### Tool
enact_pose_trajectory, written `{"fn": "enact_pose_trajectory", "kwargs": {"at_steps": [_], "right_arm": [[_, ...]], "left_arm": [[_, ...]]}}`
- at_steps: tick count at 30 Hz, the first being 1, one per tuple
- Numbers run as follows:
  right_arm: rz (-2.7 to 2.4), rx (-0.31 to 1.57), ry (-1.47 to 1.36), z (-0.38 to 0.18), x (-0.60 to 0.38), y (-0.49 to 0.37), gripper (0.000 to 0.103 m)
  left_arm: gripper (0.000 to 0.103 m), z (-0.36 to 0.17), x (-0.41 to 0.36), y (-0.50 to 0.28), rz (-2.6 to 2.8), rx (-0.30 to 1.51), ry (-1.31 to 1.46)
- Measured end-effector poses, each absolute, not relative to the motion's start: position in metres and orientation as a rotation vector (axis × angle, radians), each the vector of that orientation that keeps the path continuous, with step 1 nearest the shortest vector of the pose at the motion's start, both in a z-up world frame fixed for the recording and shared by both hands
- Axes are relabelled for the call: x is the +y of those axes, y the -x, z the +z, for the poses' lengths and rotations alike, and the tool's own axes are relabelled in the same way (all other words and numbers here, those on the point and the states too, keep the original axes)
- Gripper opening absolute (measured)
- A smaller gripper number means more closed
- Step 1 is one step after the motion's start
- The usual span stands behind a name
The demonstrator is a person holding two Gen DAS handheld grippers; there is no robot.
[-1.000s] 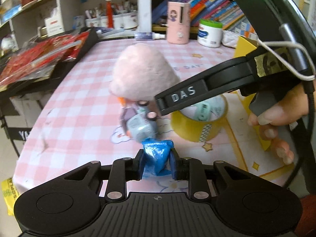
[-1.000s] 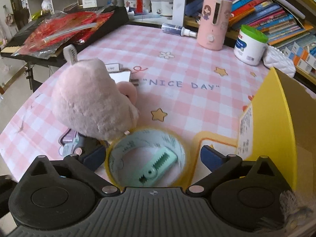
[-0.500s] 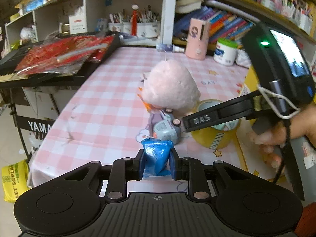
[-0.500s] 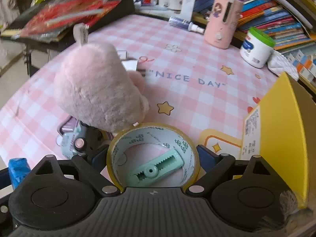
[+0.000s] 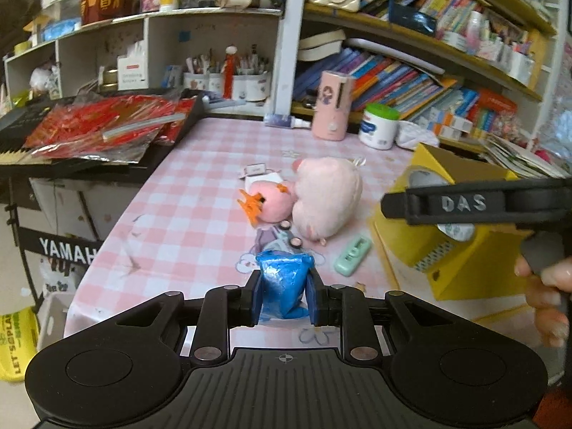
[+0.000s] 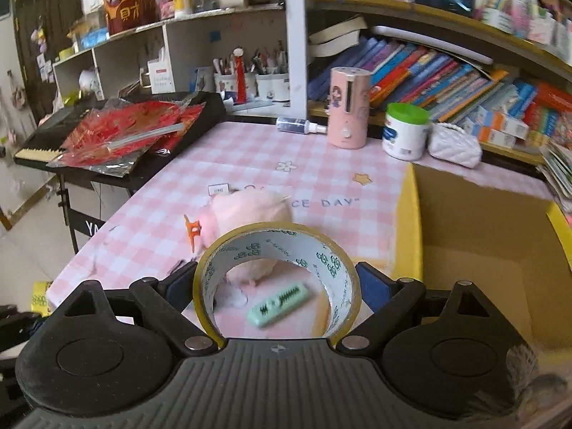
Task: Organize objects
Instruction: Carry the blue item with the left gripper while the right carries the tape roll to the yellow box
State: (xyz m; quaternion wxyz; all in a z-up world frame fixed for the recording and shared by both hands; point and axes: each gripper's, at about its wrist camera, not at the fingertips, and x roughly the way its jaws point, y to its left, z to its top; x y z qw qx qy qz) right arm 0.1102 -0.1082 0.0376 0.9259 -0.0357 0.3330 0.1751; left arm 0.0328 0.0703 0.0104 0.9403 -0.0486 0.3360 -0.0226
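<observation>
Right wrist view is showing the right tongs [image 6: 275,284] gripping a tape roll [image 6: 277,279] across its outside, hole facing the camera, with the open yellow box [image 6: 475,250] sitting just beside it at about two o'clock. The left tongs [image 5: 284,296] are clamping a blue wad [image 5: 284,287], farther from the box [image 5: 461,250], at three o'clock.

Table [image 6: 250,164]: plush [image 5: 327,196] at centre, clip [image 5: 352,255] just right of it in front, box [image 6: 475,236] at the right edge. Dispenser [image 6: 348,107] and jar [image 6: 405,130] stand side by side at the back edge, bookshelves [image 6: 447,71] behind. Keyboard [image 6: 118,132] left of the table.
</observation>
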Motion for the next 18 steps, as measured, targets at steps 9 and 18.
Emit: {"fn": "enact_pose_trajectory", "kwargs": {"at_steps": [9,18], "right_arm": [[0.284,0.718,0.055,0.028,-0.131,-0.049,0.091],[0.186,0.769,0.021,0.013,-0.155,-0.004,0.091]], "left_arm": [[0.022,0.010,0.055,-0.008,-0.150,0.692,0.070],[0.022,0.002,0.034,0.017,-0.264,0.720,0.036]]}}
